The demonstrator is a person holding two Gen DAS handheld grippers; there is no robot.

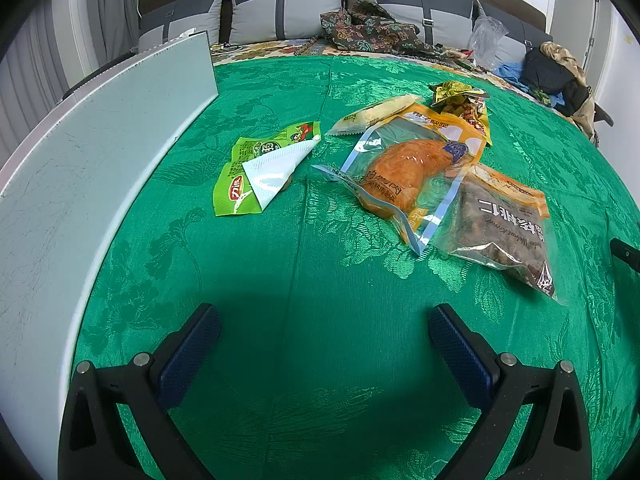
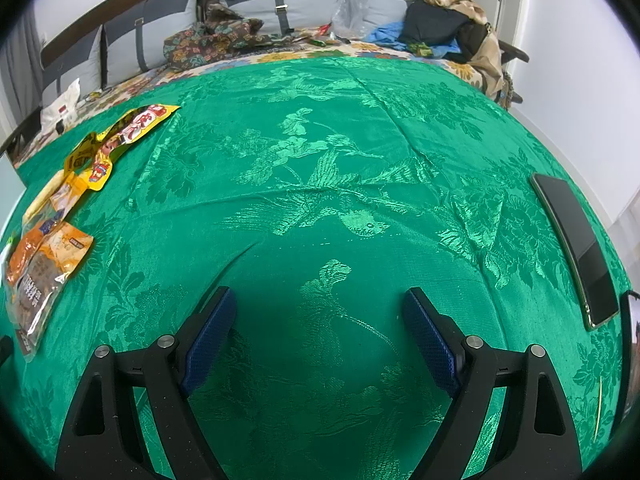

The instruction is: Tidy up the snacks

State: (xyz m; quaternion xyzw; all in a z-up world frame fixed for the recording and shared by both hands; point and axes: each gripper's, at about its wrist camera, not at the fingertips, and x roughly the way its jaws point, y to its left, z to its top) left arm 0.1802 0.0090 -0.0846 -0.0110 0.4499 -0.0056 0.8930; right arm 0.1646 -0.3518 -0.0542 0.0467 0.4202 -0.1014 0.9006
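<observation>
Snack packs lie on the green tablecloth [image 1: 280, 280]. In the left wrist view: a green packet [image 1: 248, 168] with a folded white corner, a clear pack with orange meat [image 1: 404, 176], a walnut bag [image 1: 504, 232], a pale wafer pack [image 1: 376, 118] and a yellow packet [image 1: 464, 108]. My left gripper [image 1: 324, 320] is open and empty, short of them. My right gripper [image 2: 316, 304] is open and empty over bare cloth. The walnut bag [image 2: 36, 280] and yellow packet [image 2: 124, 132] lie at its far left.
A white box wall [image 1: 100, 152] stands along the left side. A dark phone [image 2: 576, 248] lies at the right edge of the cloth. A sofa [image 1: 280, 12] with cushions, cloths and bags runs behind the table.
</observation>
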